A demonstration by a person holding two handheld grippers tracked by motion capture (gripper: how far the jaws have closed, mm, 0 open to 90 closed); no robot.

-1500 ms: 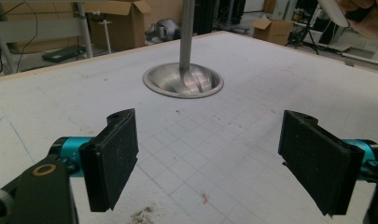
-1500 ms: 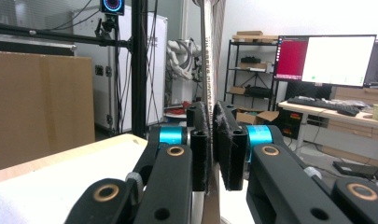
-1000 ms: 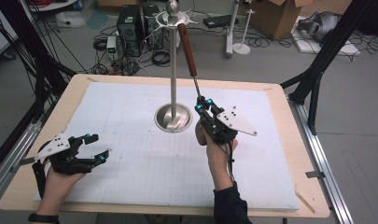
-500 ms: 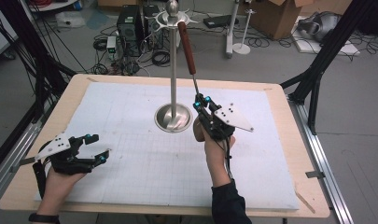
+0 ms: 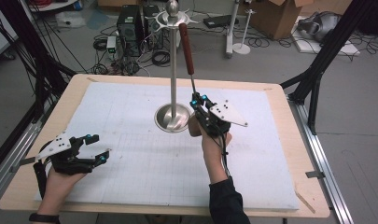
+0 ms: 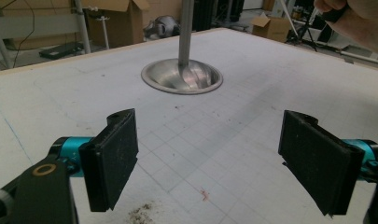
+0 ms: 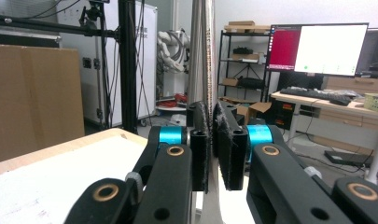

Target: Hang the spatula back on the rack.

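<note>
- High view: the right gripper [image 5: 196, 99] has its 2 jaws pinched on the thin metal shaft of a utensil [image 5: 186, 49] with a reddish-brown handle. The tool stands nearly upright with its handle end up by the hooked crown of the stand [image 5: 173, 70]. The grip sits low on the shaft, probably so the handle's top stays free to meet a hook; whether it already hangs there I cannot tell.
- High view: the stand's round base rests on the white mat [image 5: 130, 158], just beside the right hand. The left gripper [image 5: 94, 148] lies low near the table's left front corner, well apart from the stand, likely parked to keep out of the way.
- Left gripper view: its 2 black pads [image 6: 111, 156] stand wide apart with nothing between them, only gridded mat below. The stand's base [image 6: 182, 77] lies ahead, and the other hand [image 6: 359, 21] shows at the top right.
- Right gripper view: the pads [image 7: 228, 144] are nearly together, pressing a slim metal shaft that rises between them, with the stand's pole [image 7: 201, 51] close behind.
</note>
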